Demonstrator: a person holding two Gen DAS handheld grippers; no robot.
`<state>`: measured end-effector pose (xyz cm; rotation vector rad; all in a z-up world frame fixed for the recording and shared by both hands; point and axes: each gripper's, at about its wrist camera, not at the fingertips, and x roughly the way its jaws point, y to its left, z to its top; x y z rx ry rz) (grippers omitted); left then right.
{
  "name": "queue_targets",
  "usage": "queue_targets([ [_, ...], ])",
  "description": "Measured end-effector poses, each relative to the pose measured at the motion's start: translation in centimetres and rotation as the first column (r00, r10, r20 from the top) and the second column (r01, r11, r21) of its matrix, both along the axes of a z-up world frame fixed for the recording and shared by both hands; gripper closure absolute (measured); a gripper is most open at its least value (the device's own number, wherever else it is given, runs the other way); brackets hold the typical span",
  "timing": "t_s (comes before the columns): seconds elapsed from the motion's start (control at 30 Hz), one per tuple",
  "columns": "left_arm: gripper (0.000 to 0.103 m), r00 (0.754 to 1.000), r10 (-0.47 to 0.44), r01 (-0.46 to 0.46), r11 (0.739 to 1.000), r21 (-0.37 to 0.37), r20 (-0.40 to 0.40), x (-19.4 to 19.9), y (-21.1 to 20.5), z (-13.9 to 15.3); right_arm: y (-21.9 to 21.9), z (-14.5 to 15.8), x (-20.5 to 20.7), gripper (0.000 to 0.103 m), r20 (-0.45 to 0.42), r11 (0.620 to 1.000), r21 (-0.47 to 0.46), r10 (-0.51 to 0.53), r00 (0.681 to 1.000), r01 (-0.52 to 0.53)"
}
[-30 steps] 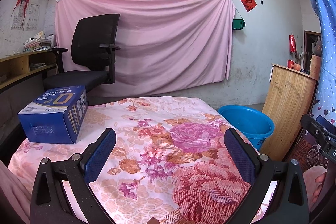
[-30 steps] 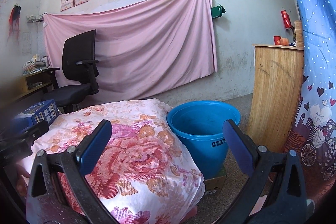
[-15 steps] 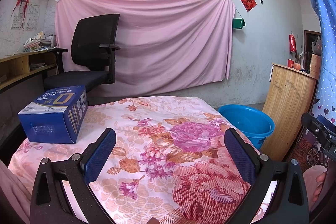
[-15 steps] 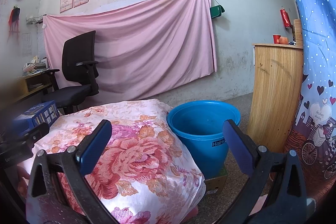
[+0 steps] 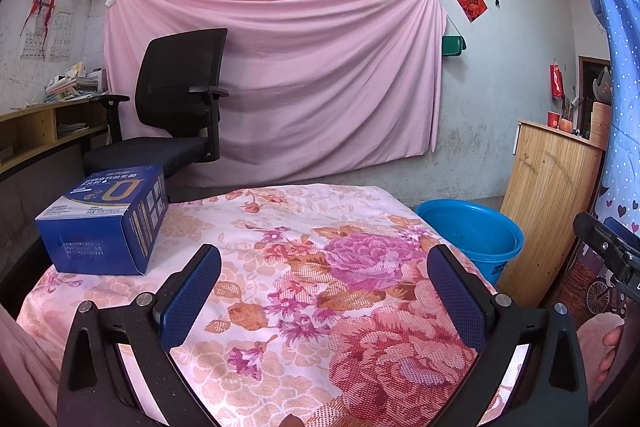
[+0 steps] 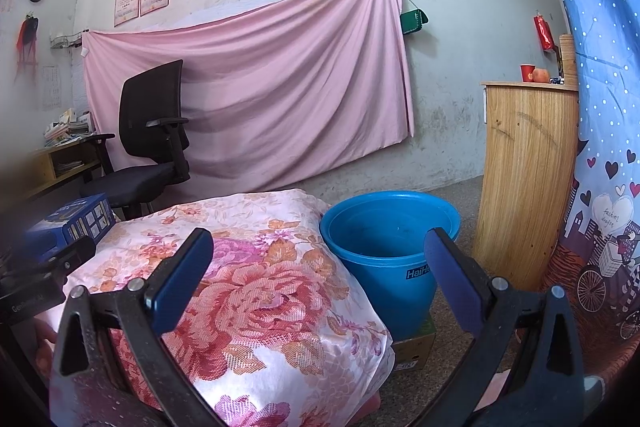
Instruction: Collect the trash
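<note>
Here, a pink sheet [image 5: 280, 75] hangs across the back wall, with a black office chair [image 5: 176, 103] standing in front of it. Nearer, a floral cloth [image 5: 304, 267] covers the desk from edge to edge. A wooden cabinet [image 6: 528, 179] stands at the right, and between it and the desk a blue plastic bucket [image 6: 384, 251] sits on a flattened cardboard box [image 6: 416, 345] on the floor, its mouth open upward. A blue carton [image 5: 108, 219] with printed panels lies on the cloth at the far left corner of the desk, well apart from the bucket. The left hand-held gripper [image 5: 324, 291] hovers over the middle of the cloth, its blue pads spread wide with nothing between them. The right hand-held gripper [image 6: 320, 283] is likewise spread and empty, pointed toward the desk's right edge and the bucket.
</note>
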<state>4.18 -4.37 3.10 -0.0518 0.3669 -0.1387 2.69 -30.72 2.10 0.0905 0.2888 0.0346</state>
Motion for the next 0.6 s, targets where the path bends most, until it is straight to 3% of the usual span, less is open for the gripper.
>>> queue_targets([
  [0.6,0.002,1.0,-0.013,0.013,1.0,0.001,-0.007,0.26,0.02,-0.36,-0.08,-0.14,0.26,0.0,-0.004,1.0,0.007,0.006,1.0,-0.006],
])
